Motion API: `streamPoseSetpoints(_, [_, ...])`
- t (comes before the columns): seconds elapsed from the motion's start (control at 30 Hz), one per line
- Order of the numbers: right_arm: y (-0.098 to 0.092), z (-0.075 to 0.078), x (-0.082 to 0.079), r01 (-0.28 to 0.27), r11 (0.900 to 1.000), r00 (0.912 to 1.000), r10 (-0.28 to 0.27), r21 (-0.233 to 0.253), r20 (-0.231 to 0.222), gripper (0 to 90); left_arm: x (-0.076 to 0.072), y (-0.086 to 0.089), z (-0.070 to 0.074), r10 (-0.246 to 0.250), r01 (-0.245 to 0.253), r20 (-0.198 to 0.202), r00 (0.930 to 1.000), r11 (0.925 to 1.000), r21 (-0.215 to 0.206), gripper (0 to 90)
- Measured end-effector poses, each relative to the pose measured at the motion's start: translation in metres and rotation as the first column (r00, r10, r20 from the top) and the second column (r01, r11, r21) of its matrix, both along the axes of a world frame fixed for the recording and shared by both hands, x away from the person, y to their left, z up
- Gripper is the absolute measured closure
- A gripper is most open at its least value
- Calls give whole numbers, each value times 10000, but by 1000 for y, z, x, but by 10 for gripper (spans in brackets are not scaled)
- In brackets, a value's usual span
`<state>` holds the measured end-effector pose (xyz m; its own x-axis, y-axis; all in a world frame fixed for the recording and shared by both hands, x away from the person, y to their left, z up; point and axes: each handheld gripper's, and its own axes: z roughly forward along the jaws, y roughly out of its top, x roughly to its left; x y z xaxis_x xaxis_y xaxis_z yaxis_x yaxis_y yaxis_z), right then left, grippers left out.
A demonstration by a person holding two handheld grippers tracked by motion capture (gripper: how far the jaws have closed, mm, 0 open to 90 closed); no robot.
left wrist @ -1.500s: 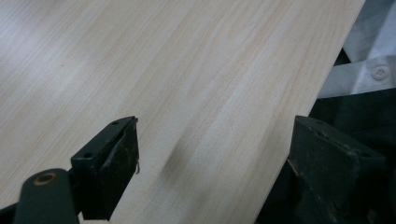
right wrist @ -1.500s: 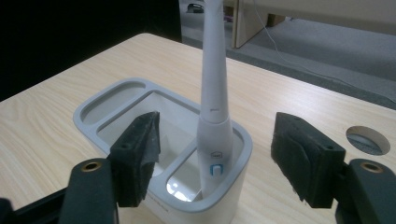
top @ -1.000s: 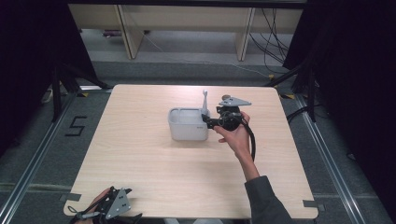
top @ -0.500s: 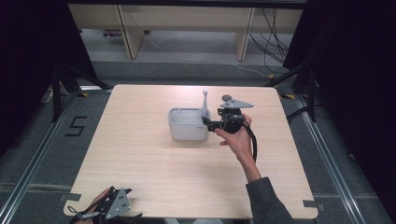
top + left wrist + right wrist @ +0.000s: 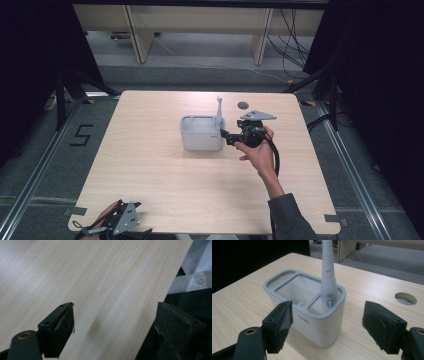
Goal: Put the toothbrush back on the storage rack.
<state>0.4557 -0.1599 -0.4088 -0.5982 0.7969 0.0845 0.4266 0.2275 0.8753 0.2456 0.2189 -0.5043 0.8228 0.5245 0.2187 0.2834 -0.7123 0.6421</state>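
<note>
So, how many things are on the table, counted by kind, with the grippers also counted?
Holder with compartments: 1
Electric toothbrush, standing in a corner compartment of the holder: 1
Grippers: 2, the right gripper open near the holder, the left gripper open at the near table edge
Total: 4

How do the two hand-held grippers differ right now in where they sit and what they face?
The right hand-held gripper is held mid-table beside the holder, facing the toothbrush; the left hand-held gripper sits at the table's near left edge. The right one's jaws frame the holder; the left one's jaws frame bare wood. Both are open and hold nothing.
</note>
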Motion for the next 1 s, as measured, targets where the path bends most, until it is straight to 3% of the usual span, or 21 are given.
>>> streamPoseSetpoints(0.07, [1, 0, -2, -118, 9998, 9997, 122, 163, -191, 247, 1, 1, 0, -40, 40, 7, 10000, 9999, 133, 156])
streamPoseSetpoints(0.13, [1, 0, -2, -188, 9997, 9996, 191, 127, -200, 246, 0, 1, 0, -30, 30, -46, 10000, 10000, 3, 156])
streamPoseSetpoints(0.2, [2, 1, -6, -24, 9999, 9998, 27, 154, -200, 243, 1, 0, 0, -51, 51, -53, 10000, 10000, -5, 155])
streamPoseSetpoints(0.23, [2, 0, -6, -198, 9998, 9998, 198, 77, -17, 242, 1, 0, 0, -45, 46, -40, 10000, 10000, 7, 156])
streamPoseSetpoints(0.3, [2, 0, -8, -234, 9996, 9995, 237, 133, -192, 241, 0, 0, 0, -25, 25, -43, 10000, 10000, -37, 155])
streamPoseSetpoints(0.47, [3, -1, -11, -481, 9988, 9988, 481, 3, -62, 237, 1, 1, 0, -28, 28, -47, 10000, 10000, 20, 156])
streamPoseSetpoints(0.57, [5, -2, -16, -446, 9989, 9986, 449, 116, -274, 234, 0, 0, 0, -49, 49, -59, 10000, 10000, 1, 156])
streamPoseSetpoints(0.63, [5, -3, -17, -495, 9987, 9986, 493, -105, -198, 228, 1, 1, 0, -40, 40, -49, 10000, 10000, 55, 156])
streamPoseSetpoints(0.67, [6, -4, -19, -393, 9992, 9983, 392, -18, -425, 226, 0, 1, 0, -31, 31, -58, 10000, 10000, 17, 155])
streamPoseSetpoints(0.77, [6, -6, -20, -553, 9984, 9984, 551, -111, -154, 224, 0, 1, 0, -34, 34, -62, 10000, 10000, 5, 156])
streamPoseSetpoints(0.87, [6, -6, -24, -456, 9989, 9979, 451, -83, -460, 222, 1, 1, 0, -25, 25, -2, 10000, 9999, 118, 156])
streamPoseSetpoints(0.93, [4, -8, -23, -636, 9976, 9977, 629, -278, -245, 222, 0, 0, 0, -54, 54, -64, 10000, 10000, 6, 156])
streamPoseSetpoints(0.97, [5, -8, -25, -493, 9987, 9979, 487, -134, -430, 222, 1, 1, 0, -20, 20, 18, 10000, 9999, 152, 156])
streamPoseSetpoints(1.0, [3, -8, -25, -591, 9977, 9980, 584, -322, -227, 222, 0, 1, 0, -40, 41, -78, 10000, 10000, 36, 156])
